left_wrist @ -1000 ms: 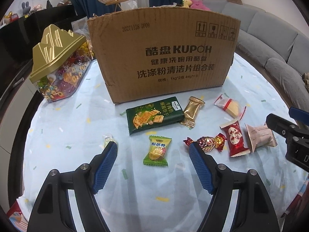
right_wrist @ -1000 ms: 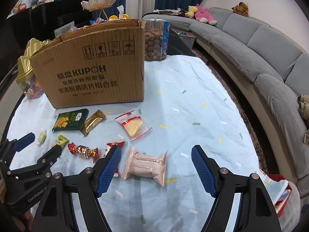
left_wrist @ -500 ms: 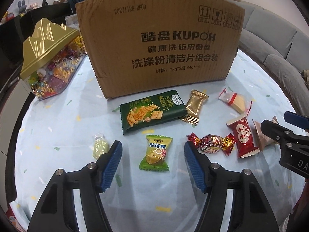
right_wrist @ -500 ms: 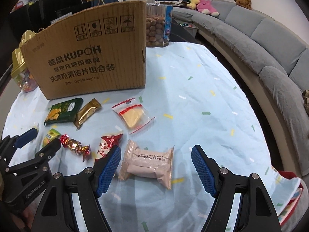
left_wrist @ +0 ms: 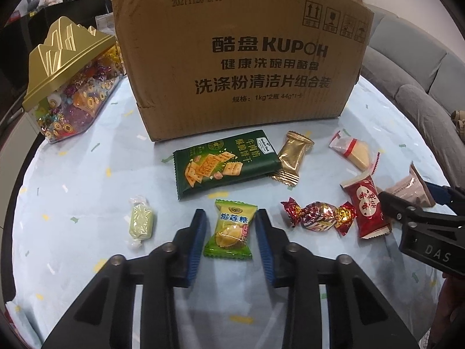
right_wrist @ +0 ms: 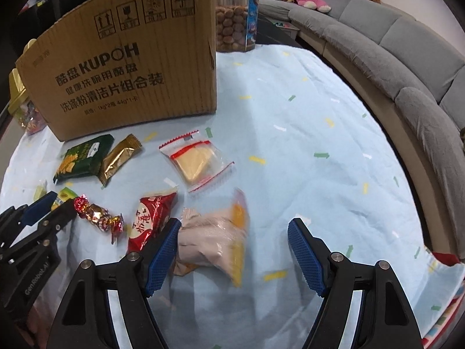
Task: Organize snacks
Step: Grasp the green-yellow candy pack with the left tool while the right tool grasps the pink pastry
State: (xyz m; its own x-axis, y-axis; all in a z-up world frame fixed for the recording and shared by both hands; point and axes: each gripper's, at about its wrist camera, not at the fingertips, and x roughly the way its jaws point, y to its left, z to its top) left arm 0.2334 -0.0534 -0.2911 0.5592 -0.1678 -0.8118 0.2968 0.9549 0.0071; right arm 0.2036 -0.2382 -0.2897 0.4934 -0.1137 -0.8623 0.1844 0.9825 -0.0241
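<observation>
Left gripper [left_wrist: 229, 232]: blue pads closing around the small green-and-yellow durian candy packet [left_wrist: 231, 229], which lies flat on the pale blue confetti-print tablecloth [left_wrist: 87, 174]; pads flank it, contact unclear. At its 12 o'clock, the dark green cracker packet [left_wrist: 225, 163], then the brown cardboard box [left_wrist: 238, 58]. At 9 o'clock, a pale green wrapped sweet [left_wrist: 141, 221].

Right gripper [right_wrist: 232, 250]: jaws released, wide. Pink pillow-shaped snack packet [right_wrist: 215, 238] between them, blurred, against the left pad. Red packet [right_wrist: 148, 218] at its 9 o'clock.
</observation>
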